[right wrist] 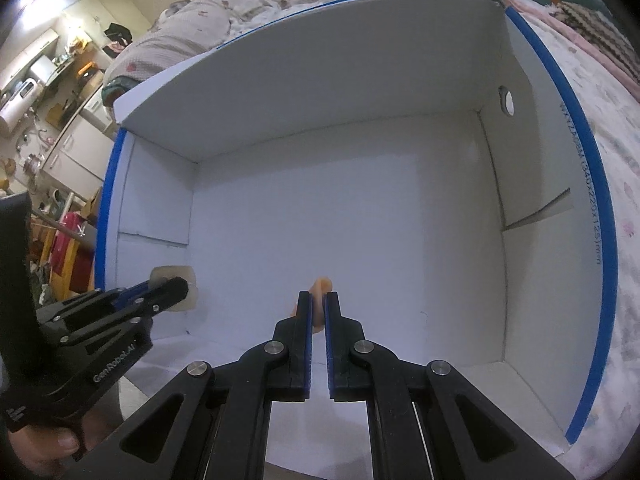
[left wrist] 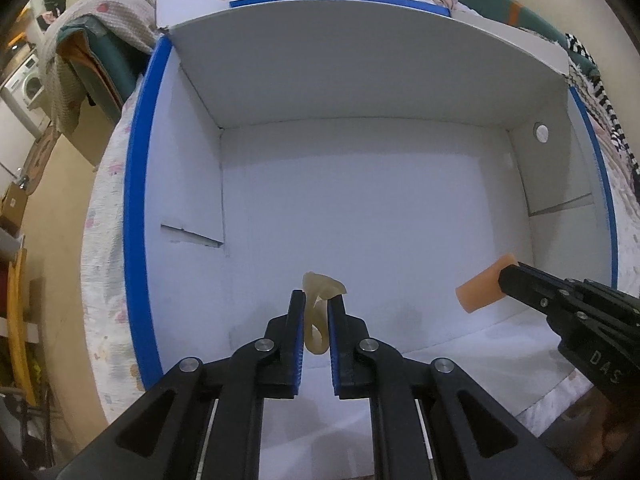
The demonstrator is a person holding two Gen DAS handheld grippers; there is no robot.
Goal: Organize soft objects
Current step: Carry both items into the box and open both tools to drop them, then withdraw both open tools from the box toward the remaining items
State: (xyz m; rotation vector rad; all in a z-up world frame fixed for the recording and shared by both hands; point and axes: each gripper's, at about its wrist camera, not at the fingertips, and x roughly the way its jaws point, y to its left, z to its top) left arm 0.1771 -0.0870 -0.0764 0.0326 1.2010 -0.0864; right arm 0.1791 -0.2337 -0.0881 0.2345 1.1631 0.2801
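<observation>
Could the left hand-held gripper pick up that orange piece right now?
Probably not. The left hand-held gripper is already shut on a pale floppy piece, and the orange piece is clamped in the right hand-held gripper above the white box.

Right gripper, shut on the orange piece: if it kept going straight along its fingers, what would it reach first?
Probably the white floor of the open box. The right gripper points steeply down into it with the orange soft piece pinched at its tips, and nothing else shows ahead. How near the floor is stays unclear.
</observation>
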